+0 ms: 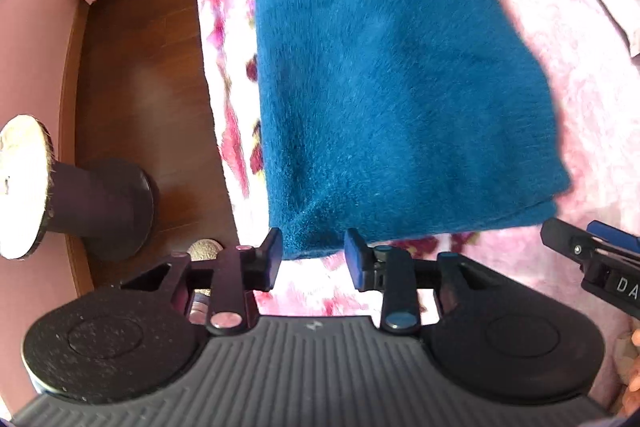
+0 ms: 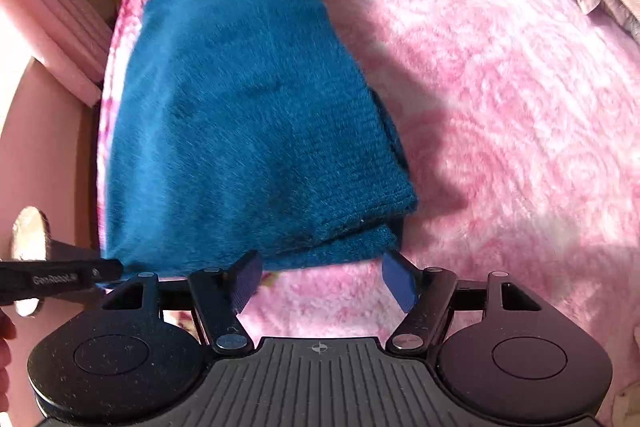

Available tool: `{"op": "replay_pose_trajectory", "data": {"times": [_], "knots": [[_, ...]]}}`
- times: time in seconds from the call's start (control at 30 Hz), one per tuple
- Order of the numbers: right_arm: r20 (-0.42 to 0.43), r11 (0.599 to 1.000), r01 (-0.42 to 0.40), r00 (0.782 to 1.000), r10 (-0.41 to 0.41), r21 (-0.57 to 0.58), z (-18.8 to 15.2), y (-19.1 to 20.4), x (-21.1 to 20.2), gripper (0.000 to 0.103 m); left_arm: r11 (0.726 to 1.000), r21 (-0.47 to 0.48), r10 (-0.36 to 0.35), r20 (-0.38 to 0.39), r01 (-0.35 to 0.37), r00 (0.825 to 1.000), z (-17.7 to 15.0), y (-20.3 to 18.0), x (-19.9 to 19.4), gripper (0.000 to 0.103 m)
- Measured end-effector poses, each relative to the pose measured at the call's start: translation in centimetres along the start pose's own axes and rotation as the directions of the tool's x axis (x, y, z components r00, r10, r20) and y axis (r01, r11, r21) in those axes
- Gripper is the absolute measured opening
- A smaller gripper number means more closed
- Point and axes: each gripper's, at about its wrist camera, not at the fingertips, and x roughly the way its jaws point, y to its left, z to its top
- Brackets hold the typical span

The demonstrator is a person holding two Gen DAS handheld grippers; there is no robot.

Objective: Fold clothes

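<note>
We hold the left claw (image 1: pixel 313 259) apart and empty, the right claw (image 2: pixel 322 277) wider, also empty; its neighbour's arm reads "GenRobot.ai"; just beyond both, the folded blue sweater (image 2: pixel 248 131) lies on the pink bed (image 2: pixel 500 107)

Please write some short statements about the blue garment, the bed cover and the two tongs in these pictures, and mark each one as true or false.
1. The blue garment lies folded on the pink bed cover. True.
2. The right tongs are clamped on the garment. False: their jaws stand apart, with nothing pressed between them.
3. The left tongs are open, just off the garment's near edge. True.
4. The garment lies on the wooden floor. False: it is on the bed.
5. A round stool stands on the floor beside the bed. True.
</note>
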Motion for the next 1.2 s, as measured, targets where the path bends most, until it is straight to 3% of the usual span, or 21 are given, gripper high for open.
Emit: {"op": "replay_pose_trajectory", "data": {"times": [0.3, 0.47, 0.97, 1.2], "knots": [[0.071, 1.0, -0.018, 0.997, 0.02, -0.025, 2.4, 3.1, -7.4, 0.07, 1.0, 0.003, -0.02, 0.123, 0.02, 0.992, 1.3, -0.3, -9.1, 0.041], [0.094, 0.999, -0.022, 0.995, 0.025, -0.036, 3.1, 4.2, -10.4, 0.07, 0.999, 0.016, -0.03, 0.153, 0.028, 0.988, 1.2, -0.6, -12.3, 0.043], [0.146, 0.997, -0.037, 0.988, 0.046, -0.061, 3.2, 6.4, -15.8, 0.07, 0.998, 0.048, -0.056, 0.181, 0.048, 0.982, 0.6, -1.1, -17.4, 0.048], [0.163, 0.996, -0.06, 0.984, 0.07, -0.066, 3.3, 6.0, -16.2, 0.07, 0.998, 0.037, -0.059, 0.188, 0.053, 0.98, 0.7, -0.9, -17.1, 0.048]]}}
